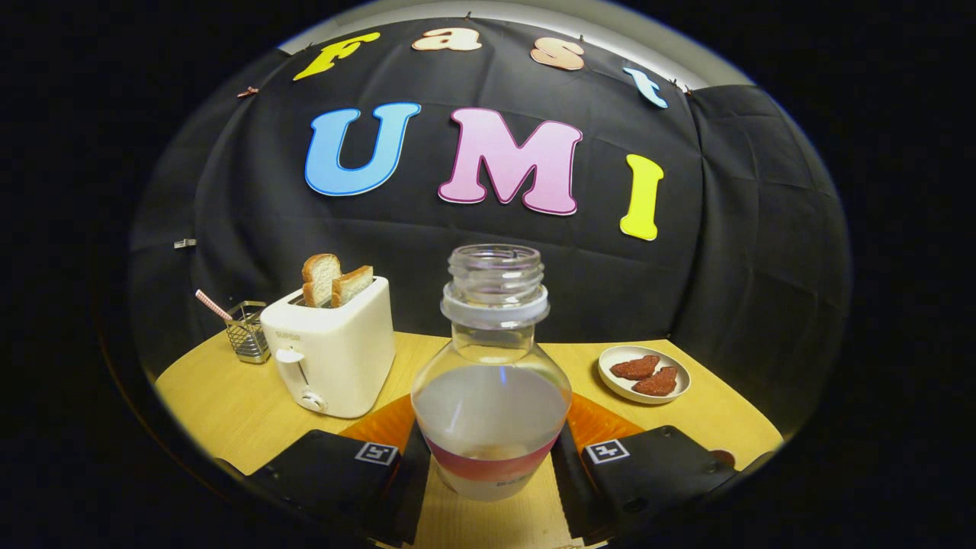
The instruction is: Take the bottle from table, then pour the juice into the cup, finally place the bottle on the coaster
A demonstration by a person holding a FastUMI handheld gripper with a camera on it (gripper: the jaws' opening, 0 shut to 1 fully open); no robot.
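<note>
1. The bottle (491,381) stood upright between the two fingers of the gripper (491,476), its cap off, a pale cloudy juice filling its round lower body and a pink band wrapping its base.
2. The jaws were partly closed around the lower body: the left finger (415,457) and the right finger (568,457) each lay against a side of the bottle, so the gripper appeared to have hold of it.
3. The bottle's long axis ran vertically, straight up from the jaws, with the open neck well above the fingertips.
4. An orange coaster (602,423) showed directly behind and under the bottle, its edges peeping out on both sides; whether the base rested on it or hung just above could not be told.
5. Judged from this, the coming move depended on lowering the bottle straight down, upright, onto that coaster.
6. Farther out on the wooden table (229,404) stood a white toaster (335,354) with two slices of bread, a wire basket (248,332) beyond it, and a small plate (644,374) with two reddish pieces.
</note>
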